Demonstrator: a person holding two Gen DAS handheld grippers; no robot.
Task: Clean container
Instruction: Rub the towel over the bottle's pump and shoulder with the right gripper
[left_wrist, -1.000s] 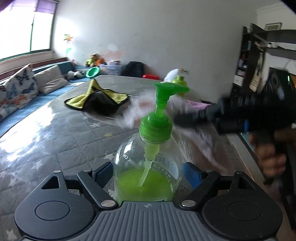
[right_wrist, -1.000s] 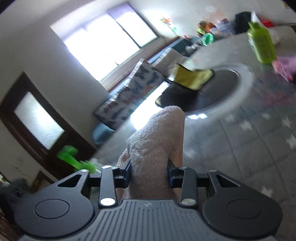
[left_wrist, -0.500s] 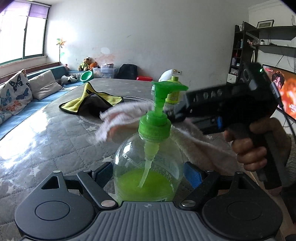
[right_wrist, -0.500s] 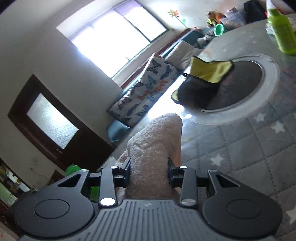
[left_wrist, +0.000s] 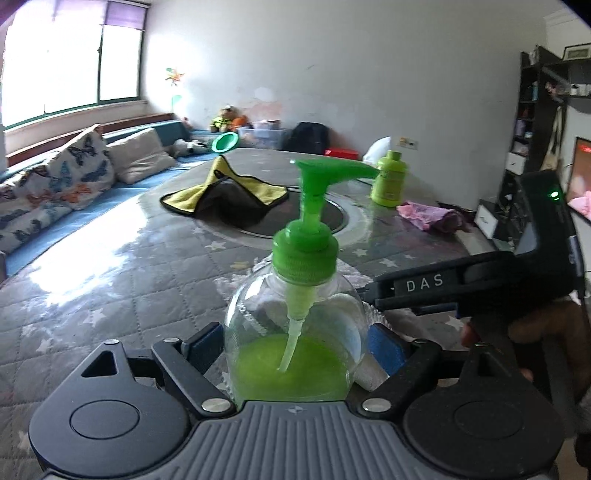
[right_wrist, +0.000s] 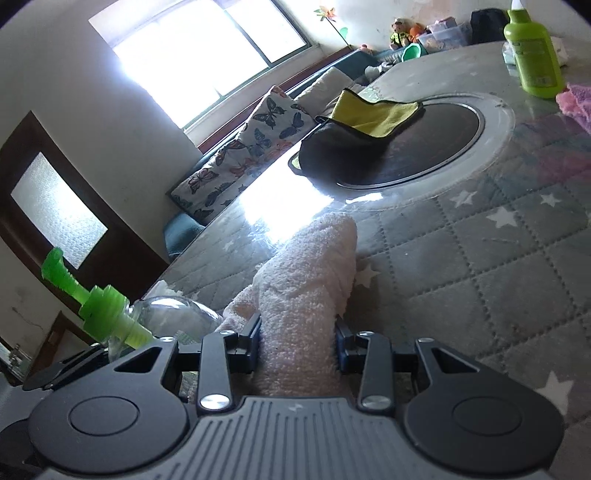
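Observation:
A clear pump bottle (left_wrist: 295, 332) with a green pump head and green liquid stands upright on the quilted table between the fingers of my left gripper (left_wrist: 295, 350). The jaws are opening, and the blue pads sit just off the glass on both sides. My right gripper (right_wrist: 299, 332) is shut on a pale fluffy towel (right_wrist: 310, 273), whose free end lies on the table. In the left wrist view the right gripper (left_wrist: 373, 295) reaches in from the right, low behind the bottle, and towel (left_wrist: 406, 317) shows beside the glass. The bottle (right_wrist: 173, 317) lies at the lower left of the right wrist view.
A yellow and black cloth (left_wrist: 225, 195) lies over the rim of a round dark inset (left_wrist: 332, 221) mid-table. Beyond stand a lime green bottle (left_wrist: 388, 182) and a pink cloth (left_wrist: 428, 214). A sofa with cushions (left_wrist: 74, 177) runs along the left, and a hand (left_wrist: 535, 332) holds the right gripper.
The right gripper and towel dropped from beside the pump head to low behind the bottle's body. The left pads drew slightly away from the glass.

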